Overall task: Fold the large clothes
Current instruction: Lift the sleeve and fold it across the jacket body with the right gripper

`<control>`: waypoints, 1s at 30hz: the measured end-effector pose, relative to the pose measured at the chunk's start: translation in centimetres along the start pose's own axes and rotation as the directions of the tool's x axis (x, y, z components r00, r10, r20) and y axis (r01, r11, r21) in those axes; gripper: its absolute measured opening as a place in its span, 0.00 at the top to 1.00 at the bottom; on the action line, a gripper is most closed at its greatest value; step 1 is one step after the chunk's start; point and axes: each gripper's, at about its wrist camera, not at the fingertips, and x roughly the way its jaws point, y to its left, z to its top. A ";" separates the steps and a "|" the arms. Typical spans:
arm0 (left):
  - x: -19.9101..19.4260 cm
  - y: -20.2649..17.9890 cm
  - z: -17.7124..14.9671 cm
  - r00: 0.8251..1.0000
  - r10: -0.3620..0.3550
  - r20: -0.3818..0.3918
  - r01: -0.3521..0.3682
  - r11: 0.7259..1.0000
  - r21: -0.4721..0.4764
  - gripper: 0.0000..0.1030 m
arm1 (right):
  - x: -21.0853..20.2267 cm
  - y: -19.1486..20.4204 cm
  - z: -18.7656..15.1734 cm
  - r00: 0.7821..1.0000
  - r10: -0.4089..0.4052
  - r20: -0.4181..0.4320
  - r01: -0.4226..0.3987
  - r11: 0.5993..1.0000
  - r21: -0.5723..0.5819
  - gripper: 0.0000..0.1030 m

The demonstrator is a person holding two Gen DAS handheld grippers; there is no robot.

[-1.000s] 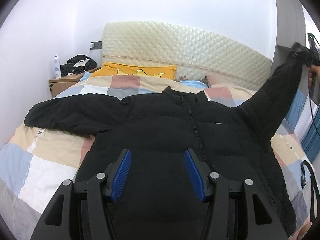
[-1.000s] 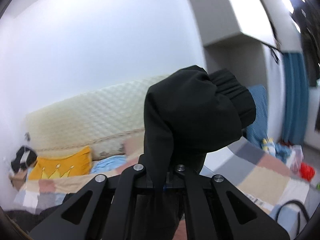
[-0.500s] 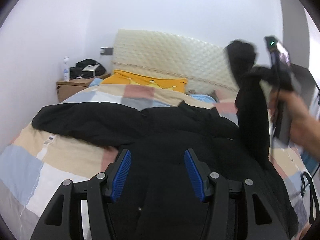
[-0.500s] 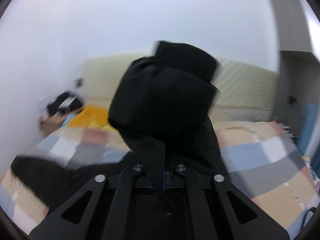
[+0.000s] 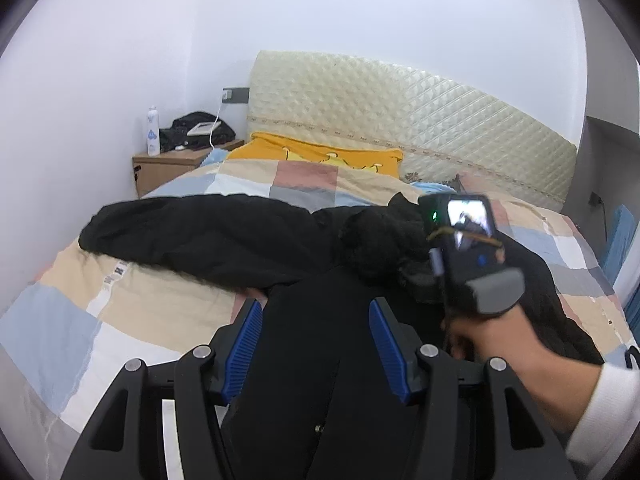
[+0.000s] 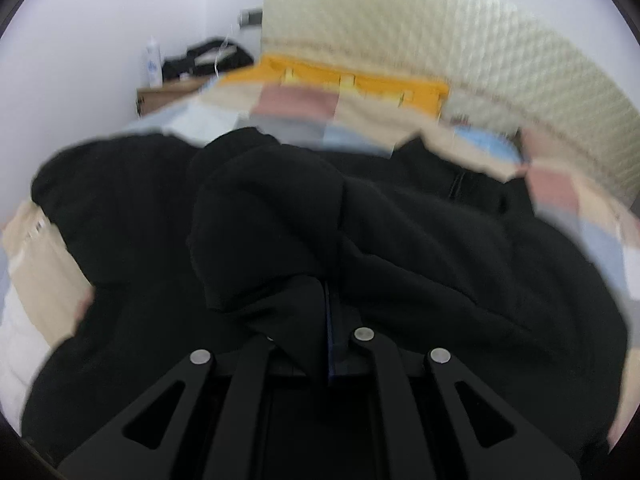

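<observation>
Bedroom, patchwork bed (image 5: 132, 312) | black jacket (image 5: 312, 340) spread front-up | right gripper (image 6: 326, 320) clamped on right sleeve (image 6: 264, 216), laid across chest | left gripper (image 5: 316, 336) jaws apart, empty | left sleeve (image 5: 188, 232) at 10 o'clock unfolded; body folds remain

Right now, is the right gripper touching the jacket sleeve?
Touching. In the right wrist view the right gripper has its fingers shut on a fold of the black sleeve, cloth pinched between them.

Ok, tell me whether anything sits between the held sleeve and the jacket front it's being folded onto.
Nothing visible does. The right gripper carries the sleeve just over the jacket chest; the left gripper hovers open nearer the hem.
</observation>
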 end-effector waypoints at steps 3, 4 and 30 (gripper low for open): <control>0.7 0.1 -0.1 1.000 0.000 -0.013 0.000 1.000 -0.008 0.46 | 1.4 -0.3 -1.1 1.000 0.012 -0.011 -0.012 1.000 0.014 0.94; 0.8 0.1 -0.2 1.000 0.003 -0.013 -0.003 1.000 -0.009 0.46 | 1.5 -0.2 -1.4 1.000 0.012 -0.012 -0.012 1.000 0.016 0.94; -5.4 -2.8 -1.1 0.999 -0.019 0.047 0.015 0.997 0.076 0.46 | -16.6 -3.3 -2.0 0.989 0.097 0.110 -0.110 0.986 0.123 0.13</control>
